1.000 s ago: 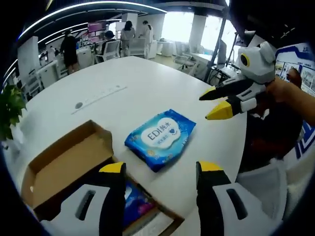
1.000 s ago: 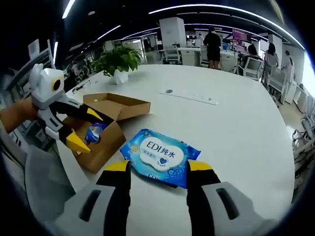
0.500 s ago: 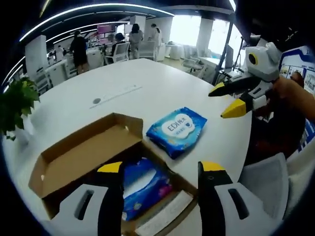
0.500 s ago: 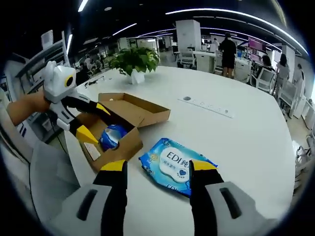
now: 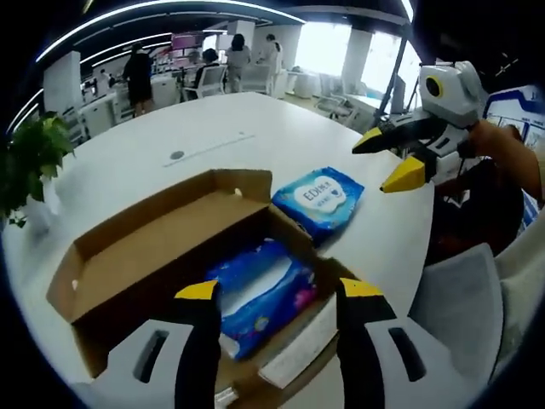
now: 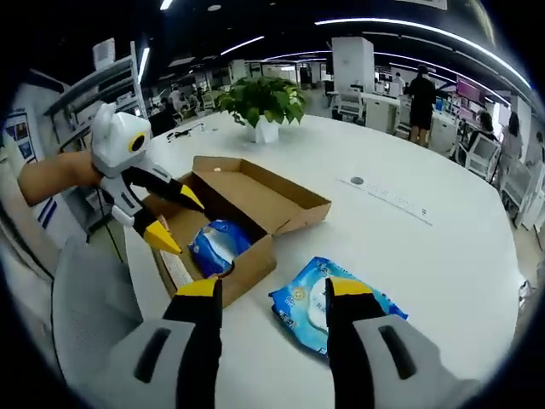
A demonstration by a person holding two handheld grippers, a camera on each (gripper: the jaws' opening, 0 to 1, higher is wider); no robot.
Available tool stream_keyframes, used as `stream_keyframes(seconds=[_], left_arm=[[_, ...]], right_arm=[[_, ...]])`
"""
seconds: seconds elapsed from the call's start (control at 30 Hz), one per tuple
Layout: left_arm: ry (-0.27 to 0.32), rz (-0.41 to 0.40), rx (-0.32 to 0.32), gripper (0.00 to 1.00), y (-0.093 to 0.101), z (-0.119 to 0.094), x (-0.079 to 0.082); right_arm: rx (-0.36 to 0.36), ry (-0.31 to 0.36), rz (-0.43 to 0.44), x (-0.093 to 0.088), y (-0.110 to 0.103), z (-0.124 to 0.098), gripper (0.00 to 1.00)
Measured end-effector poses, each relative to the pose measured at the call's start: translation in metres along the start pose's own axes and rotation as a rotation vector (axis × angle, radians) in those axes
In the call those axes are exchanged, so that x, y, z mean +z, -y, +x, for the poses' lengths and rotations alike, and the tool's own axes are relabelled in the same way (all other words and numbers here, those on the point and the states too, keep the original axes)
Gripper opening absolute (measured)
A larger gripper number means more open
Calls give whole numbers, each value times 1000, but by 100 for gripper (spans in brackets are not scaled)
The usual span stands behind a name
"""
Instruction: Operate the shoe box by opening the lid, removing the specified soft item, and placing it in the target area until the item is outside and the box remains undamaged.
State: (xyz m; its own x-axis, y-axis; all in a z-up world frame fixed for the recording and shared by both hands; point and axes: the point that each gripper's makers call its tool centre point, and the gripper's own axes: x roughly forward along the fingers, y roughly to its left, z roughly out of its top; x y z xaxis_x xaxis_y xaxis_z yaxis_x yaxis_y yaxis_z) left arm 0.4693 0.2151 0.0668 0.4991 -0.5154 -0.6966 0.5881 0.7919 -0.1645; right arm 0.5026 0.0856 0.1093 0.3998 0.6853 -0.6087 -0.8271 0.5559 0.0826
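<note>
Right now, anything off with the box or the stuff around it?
Nothing stands out. The shoe box sits open with its lid folded back and no visible tears; a blue pack lies inside, and a wet wipes pack lies flat on the white table beside it. Both grippers hover open.

Open shoe box (image 5: 162, 256) top, bare table (image 5: 213, 128) beyond (raised lid (image 5: 136, 230) alongside)

Two wipe packs (image 5: 320, 198) (image 5: 260, 294), one shoe box (image 5: 153, 256), one potted plant (image 6: 260, 102).

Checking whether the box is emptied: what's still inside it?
Inside the open shoe box lies a blue soft pack beside a white paper sheet. Anything beneath them is hidden.
</note>
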Motion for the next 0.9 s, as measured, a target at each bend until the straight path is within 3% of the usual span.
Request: stream_keyframes(seconds=[0.33, 0.9], left_arm=[[-80, 89, -90, 40, -2, 13, -21], [-149, 193, -191, 24, -8, 39, -25]], right_arm=[[39, 1, -70, 12, -16, 28, 36], [76, -44, -144, 13, -36, 78, 22]])
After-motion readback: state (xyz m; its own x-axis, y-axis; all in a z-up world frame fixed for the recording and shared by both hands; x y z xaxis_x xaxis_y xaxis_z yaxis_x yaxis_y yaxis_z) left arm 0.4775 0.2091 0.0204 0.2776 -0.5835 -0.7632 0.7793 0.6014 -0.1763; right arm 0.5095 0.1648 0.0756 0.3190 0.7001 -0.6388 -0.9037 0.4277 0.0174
